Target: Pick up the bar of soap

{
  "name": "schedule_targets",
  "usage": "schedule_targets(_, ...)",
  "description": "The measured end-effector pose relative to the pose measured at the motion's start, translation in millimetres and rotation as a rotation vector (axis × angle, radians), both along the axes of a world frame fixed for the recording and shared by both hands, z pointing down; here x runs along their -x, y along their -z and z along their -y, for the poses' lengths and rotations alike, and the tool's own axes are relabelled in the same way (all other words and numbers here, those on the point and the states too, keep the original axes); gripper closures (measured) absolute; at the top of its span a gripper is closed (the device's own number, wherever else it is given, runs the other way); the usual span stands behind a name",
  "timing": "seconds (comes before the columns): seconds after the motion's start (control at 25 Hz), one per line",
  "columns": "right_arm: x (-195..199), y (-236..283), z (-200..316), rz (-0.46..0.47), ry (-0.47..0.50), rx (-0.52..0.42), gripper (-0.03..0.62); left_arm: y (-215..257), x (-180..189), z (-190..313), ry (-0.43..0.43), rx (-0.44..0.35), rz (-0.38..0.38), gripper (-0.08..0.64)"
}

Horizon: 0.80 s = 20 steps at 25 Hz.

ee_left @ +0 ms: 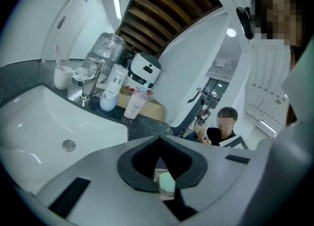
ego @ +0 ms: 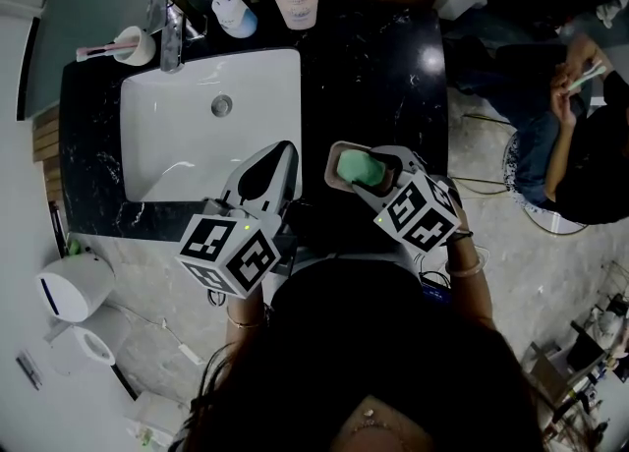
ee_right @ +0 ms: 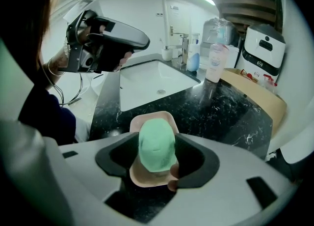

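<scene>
Straddling the bar of soap [ee_right: 157, 141], our right tool [ee_right: 158, 155] has its jaws spread wide, one pad on either side of the green bar, with a strip of dish showing between the left pad and the bar. The bar of soap lies in a pink soap dish [ee_right: 142, 121] on the black desk [ee_right: 223, 112], directly between the tool's jaws. Our left tool [ee_left: 160, 144] hangs off to the right tool's left, by the corner of the sink [ego: 211, 131], with its jaw tips together and empty.
</scene>
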State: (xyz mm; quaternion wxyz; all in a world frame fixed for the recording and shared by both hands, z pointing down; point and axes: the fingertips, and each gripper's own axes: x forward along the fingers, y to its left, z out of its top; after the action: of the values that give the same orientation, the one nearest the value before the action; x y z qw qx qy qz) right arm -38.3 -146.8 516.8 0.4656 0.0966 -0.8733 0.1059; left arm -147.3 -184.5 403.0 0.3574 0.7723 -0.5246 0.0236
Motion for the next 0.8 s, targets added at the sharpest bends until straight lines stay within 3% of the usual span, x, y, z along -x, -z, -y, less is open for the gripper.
schedule_targets(0.8, 0.6, -6.3, -2.5, -0.104, 0.084, 0.018, 0.368, -4.9, 9.8, -3.5, 0.029, 0.009, -0.022, 0.551)
